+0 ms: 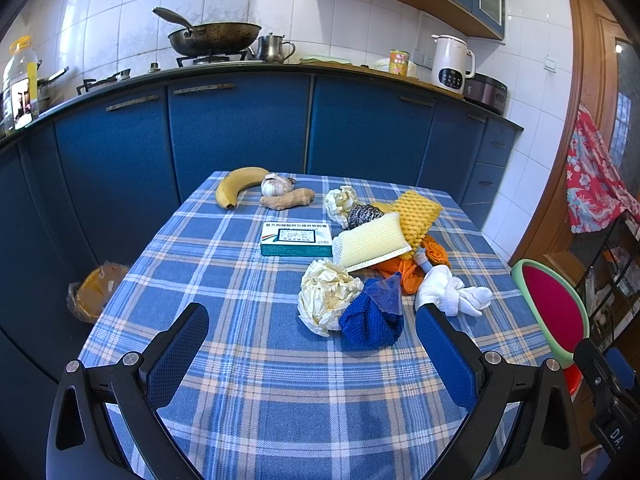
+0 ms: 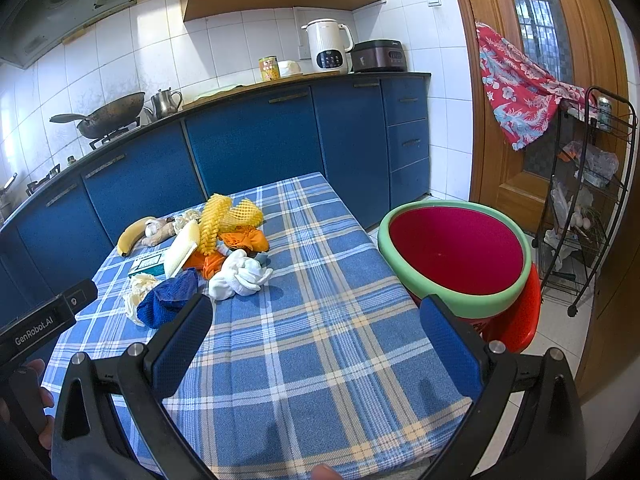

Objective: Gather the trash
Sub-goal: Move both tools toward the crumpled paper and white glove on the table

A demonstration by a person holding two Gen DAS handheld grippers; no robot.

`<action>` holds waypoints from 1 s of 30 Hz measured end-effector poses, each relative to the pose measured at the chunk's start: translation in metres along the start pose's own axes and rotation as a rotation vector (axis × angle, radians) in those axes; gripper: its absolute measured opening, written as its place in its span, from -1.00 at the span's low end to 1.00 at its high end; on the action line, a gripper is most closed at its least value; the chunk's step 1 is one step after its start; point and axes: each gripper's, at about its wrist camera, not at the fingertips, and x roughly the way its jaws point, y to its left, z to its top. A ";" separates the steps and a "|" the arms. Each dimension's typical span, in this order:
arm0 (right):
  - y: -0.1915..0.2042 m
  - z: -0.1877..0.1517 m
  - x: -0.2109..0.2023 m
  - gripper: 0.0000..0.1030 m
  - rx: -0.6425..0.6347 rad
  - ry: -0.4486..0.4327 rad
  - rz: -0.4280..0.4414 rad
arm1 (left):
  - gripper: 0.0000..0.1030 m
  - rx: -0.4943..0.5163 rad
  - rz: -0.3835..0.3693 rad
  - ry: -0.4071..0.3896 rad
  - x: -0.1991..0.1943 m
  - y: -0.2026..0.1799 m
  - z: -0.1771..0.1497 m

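Observation:
A pile of trash lies on the blue plaid tablecloth (image 1: 240, 360): a crumpled paper ball (image 1: 326, 296), a blue mesh cloth (image 1: 374, 320), a white rag (image 1: 452, 292), orange peel-like scraps (image 1: 404, 276), a yellow foam net (image 1: 420, 214), a pale sponge (image 1: 374, 242), steel wool (image 1: 362, 214) and a second paper ball (image 1: 340, 200). My left gripper (image 1: 312, 344) is open and empty, just short of the blue cloth. My right gripper (image 2: 316, 328) is open and empty above the table, the white rag (image 2: 240, 276) ahead left. A red basin with a green rim (image 2: 456, 256) stands right of the table.
A banana (image 1: 236, 186), garlic (image 1: 276, 186), ginger (image 1: 288, 200) and a medicine box (image 1: 296, 240) lie at the table's far side. Blue cabinets and a counter with a wok (image 1: 214, 36) stand behind. A bagged bin (image 1: 96, 288) sits on the floor left. A wire rack (image 2: 588, 208) stands right.

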 end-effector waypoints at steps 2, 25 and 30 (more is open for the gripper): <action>0.000 0.000 0.001 0.98 0.000 0.001 0.000 | 0.99 0.000 0.001 0.000 -0.001 -0.002 -0.001; -0.002 -0.002 0.012 0.98 0.007 0.021 -0.013 | 0.99 0.016 0.002 0.032 0.018 -0.001 -0.007; -0.003 0.002 0.022 0.98 0.009 0.039 -0.019 | 0.99 0.035 0.001 0.064 0.032 -0.004 -0.004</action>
